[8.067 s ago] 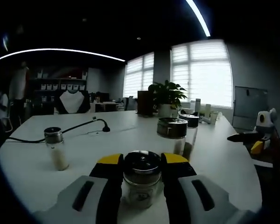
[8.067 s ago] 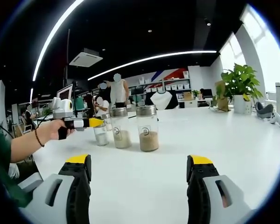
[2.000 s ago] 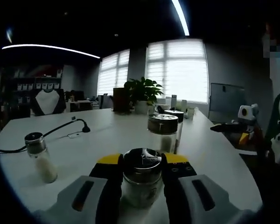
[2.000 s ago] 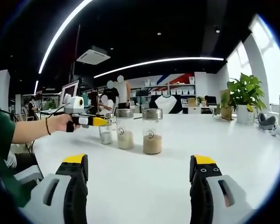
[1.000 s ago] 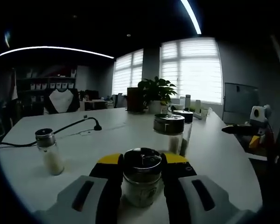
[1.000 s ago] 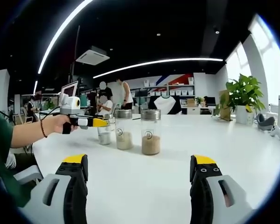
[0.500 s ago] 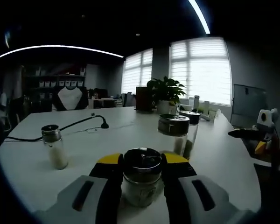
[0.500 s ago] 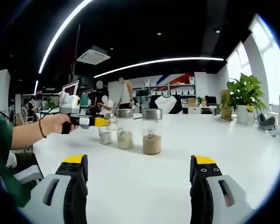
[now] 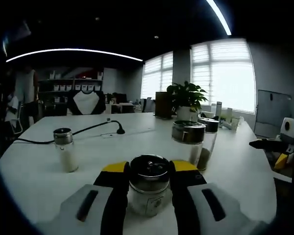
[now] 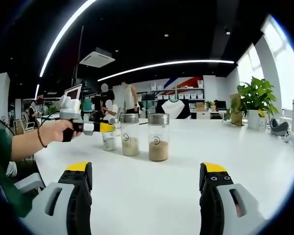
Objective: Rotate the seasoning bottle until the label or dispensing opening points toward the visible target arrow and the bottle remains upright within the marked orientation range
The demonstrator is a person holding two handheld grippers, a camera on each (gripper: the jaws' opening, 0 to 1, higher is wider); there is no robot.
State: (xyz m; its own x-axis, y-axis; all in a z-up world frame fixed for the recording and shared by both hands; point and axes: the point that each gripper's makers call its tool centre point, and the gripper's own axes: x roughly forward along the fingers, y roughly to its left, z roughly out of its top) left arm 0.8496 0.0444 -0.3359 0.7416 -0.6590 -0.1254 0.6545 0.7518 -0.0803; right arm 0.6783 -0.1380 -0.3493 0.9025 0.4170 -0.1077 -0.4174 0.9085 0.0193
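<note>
Left gripper view: the left gripper [image 9: 149,178], yellow-tipped black jaws on grey bodies, is closed against both sides of a clear glass seasoning bottle with a dark metal lid [image 9: 149,188], which stands upright on the white table [image 9: 34,166]. The bottle's base is cut off between the jaws, and its label is too dim to read. Beyond the jaws to the left stands a small glass shaker of white grains [image 9: 65,150]; beyond to the right, a taller glass jar with a metal lid [image 9: 188,142], with a second jar [image 9: 209,142] partly hidden just behind it. A black cable [image 9: 78,133] lies farther off, and a potted green plant [image 9: 186,100] farther still.

Right gripper view: the right gripper [image 10: 148,183] has its jaws wide apart, holding and touching nothing, above bare table. Well ahead, the left gripper appears at the left in the person's hand [image 10: 56,131], closed on the bottle, which is largely hidden.
</note>
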